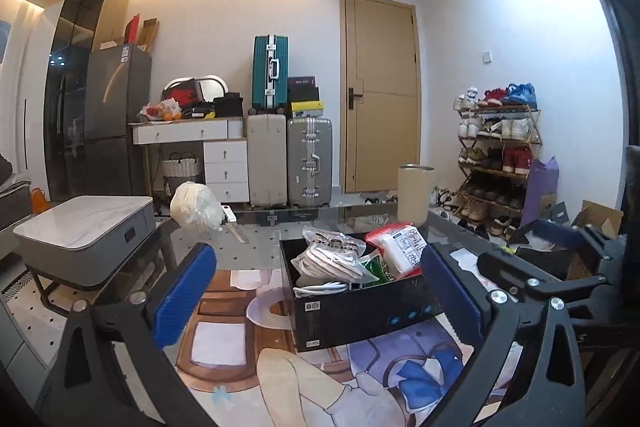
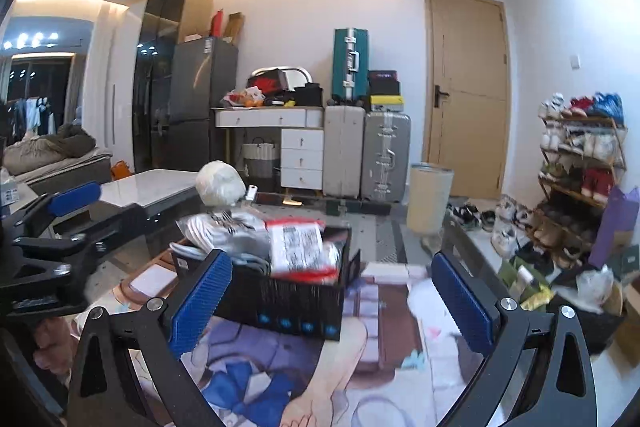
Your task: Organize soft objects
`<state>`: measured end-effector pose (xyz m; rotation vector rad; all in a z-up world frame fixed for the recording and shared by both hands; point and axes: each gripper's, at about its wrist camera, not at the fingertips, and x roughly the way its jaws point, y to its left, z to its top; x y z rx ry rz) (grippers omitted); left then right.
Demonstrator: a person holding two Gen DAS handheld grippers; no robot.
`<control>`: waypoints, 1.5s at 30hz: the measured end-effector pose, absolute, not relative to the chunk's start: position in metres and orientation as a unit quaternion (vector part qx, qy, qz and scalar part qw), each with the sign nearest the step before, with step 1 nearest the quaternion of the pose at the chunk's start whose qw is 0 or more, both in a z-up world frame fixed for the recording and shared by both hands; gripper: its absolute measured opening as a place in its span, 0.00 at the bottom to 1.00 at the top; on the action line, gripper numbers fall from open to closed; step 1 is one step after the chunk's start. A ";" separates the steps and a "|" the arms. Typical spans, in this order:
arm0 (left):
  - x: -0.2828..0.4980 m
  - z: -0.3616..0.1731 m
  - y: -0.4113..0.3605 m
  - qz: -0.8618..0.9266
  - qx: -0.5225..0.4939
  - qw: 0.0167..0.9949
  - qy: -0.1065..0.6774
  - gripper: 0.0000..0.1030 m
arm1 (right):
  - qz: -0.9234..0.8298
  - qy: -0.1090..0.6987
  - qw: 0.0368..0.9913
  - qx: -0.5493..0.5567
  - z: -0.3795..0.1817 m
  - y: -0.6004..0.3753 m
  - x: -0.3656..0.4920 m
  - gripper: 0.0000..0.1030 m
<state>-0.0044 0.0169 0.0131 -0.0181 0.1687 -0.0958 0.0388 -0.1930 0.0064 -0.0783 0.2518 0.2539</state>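
**Both grippers wide open, box in front**

Left gripper stands spread wide with nothing between its blue pads; the black box sits just beyond them on the printed mat. Right gripper is equally agape and empty, the same box lying near its left finger. Inside the box lie a bagged white bundle and a red-edged packet (soft goods, heaped together). Farther left on the glass table rests a white crumpled bag.

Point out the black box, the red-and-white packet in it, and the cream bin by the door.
black box [image 1: 360, 319], left wrist view, front wall.
red-and-white packet [image 1: 400, 247], left wrist view, printed face.
cream bin [image 2: 430, 201], right wrist view, side wall.
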 end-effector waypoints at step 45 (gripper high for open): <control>-0.003 0.009 0.008 -0.018 -0.013 0.996 0.090 1.00 | 0.134 0.131 0.982 -0.031 0.000 -0.186 0.047 0.99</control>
